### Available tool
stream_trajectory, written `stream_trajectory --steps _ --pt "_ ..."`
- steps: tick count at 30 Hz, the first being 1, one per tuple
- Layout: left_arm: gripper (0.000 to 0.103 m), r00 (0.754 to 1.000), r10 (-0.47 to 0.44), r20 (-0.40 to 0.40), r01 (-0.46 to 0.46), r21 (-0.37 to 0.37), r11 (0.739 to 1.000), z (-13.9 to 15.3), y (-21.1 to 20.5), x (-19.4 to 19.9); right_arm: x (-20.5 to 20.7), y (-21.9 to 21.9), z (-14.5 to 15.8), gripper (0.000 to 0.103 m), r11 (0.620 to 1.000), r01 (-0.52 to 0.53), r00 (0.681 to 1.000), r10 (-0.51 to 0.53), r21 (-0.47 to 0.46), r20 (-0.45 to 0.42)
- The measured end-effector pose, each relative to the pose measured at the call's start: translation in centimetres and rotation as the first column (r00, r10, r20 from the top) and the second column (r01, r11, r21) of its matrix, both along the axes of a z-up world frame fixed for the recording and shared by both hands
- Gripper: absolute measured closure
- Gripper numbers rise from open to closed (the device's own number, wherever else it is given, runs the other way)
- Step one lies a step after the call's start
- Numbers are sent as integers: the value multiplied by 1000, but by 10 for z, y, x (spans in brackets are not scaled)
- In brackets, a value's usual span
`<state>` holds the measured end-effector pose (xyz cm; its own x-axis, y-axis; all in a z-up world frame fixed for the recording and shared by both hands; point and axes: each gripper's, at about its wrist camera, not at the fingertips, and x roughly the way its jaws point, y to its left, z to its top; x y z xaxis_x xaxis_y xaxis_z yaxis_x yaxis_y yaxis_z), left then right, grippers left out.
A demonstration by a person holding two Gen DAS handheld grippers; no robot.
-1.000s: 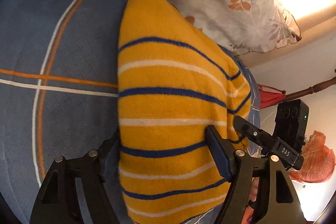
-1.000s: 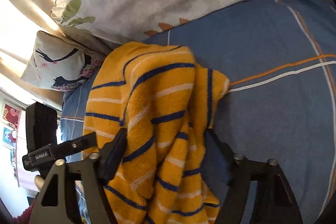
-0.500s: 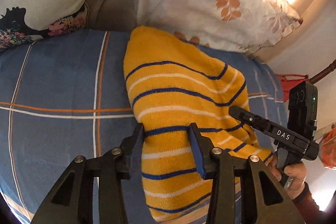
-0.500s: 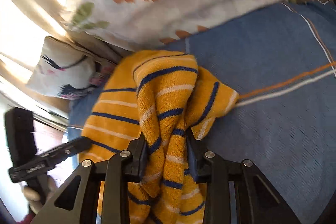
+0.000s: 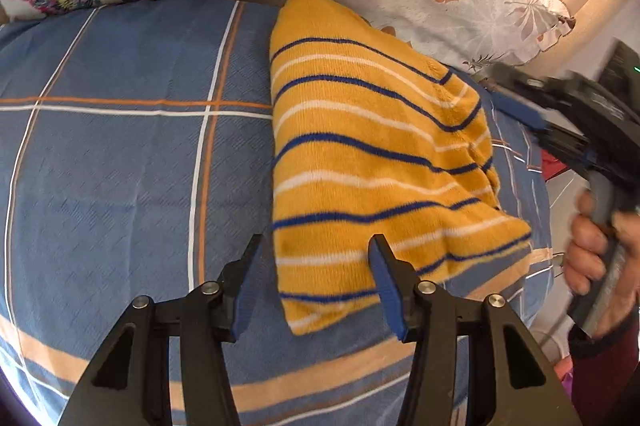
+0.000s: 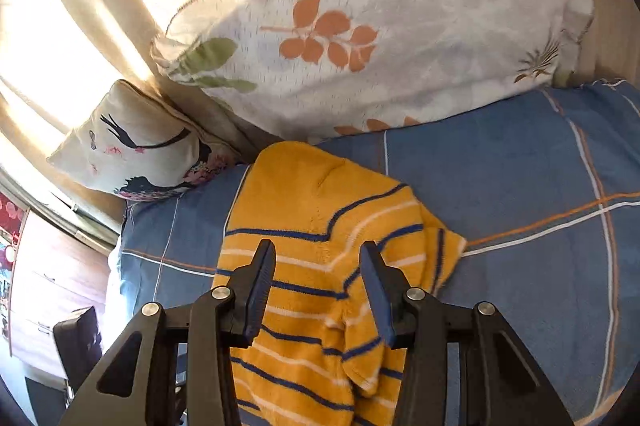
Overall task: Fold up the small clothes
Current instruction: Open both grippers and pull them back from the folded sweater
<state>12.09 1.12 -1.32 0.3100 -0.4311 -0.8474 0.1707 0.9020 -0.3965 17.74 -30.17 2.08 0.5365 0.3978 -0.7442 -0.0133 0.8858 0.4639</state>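
A yellow knit sweater (image 5: 360, 154) with blue and white stripes lies folded on the blue plaid bedspread (image 5: 120, 166). It also shows in the right wrist view (image 6: 320, 258). My left gripper (image 5: 316, 278) is open above the sweater's near corner, holding nothing. My right gripper (image 6: 318, 286) is open over the sweater's middle, holding nothing. The right gripper also shows blurred at the right edge of the left wrist view (image 5: 568, 110), held by a hand, beyond the sweater's right side.
A white pillow with orange leaves (image 6: 380, 26) and a smaller bird-print cushion (image 6: 136, 146) lie at the head of the bed (image 6: 540, 206). A wooden cabinet (image 6: 48, 286) stands beside the bed at left.
Both grippers have opened, let go of the sweater and pulled back. The sweater now lies flat, folded on the bedspread.
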Motion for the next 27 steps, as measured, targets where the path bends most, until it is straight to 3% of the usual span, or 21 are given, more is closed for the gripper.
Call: stream_trajectory --steps 1,4,7,11,14,16,19,21,23,27 --pt "52 1000 4 7 -4 -5 1000 4 4 -4 8 4 -12 56 1000 0 999 -1 -2 -38" --pt "52 999 25 42 -25 20 999 15 17 -12 21 -3 -52 76 996 55 983 -66 -70 -173" --pt "51 995 58 84 -62 51 997 27 42 -18 -3 1 -30 73 992 112 985 -119 -56 -122" --pt "50 991 92 99 -98 55 994 33 71 -20 -44 43 2 73 994 12 1000 -13 -106 -10" --pt "50 989 95 112 -101 57 993 35 82 -16 -74 58 -19 74 992 -35 996 25 -122 -87" --pt "50 987 89 131 -97 62 993 37 86 -14 -91 50 -46 78 980 5 988 -35 -200 -150" --pt "50 984 73 163 -87 77 993 41 92 -11 -113 20 -66 83 972 124 965 -165 -198 -203" --pt "50 981 61 182 -79 95 992 42 97 -11 -127 9 -53 81 968 193 954 -223 -161 -199" --pt "49 978 53 201 -76 112 991 42 101 -12 -133 15 -31 76 959 225 959 -250 -174 -137" --pt "49 977 46 209 -75 135 988 38 106 -15 -128 55 6 76 964 197 980 -201 -178 -9"
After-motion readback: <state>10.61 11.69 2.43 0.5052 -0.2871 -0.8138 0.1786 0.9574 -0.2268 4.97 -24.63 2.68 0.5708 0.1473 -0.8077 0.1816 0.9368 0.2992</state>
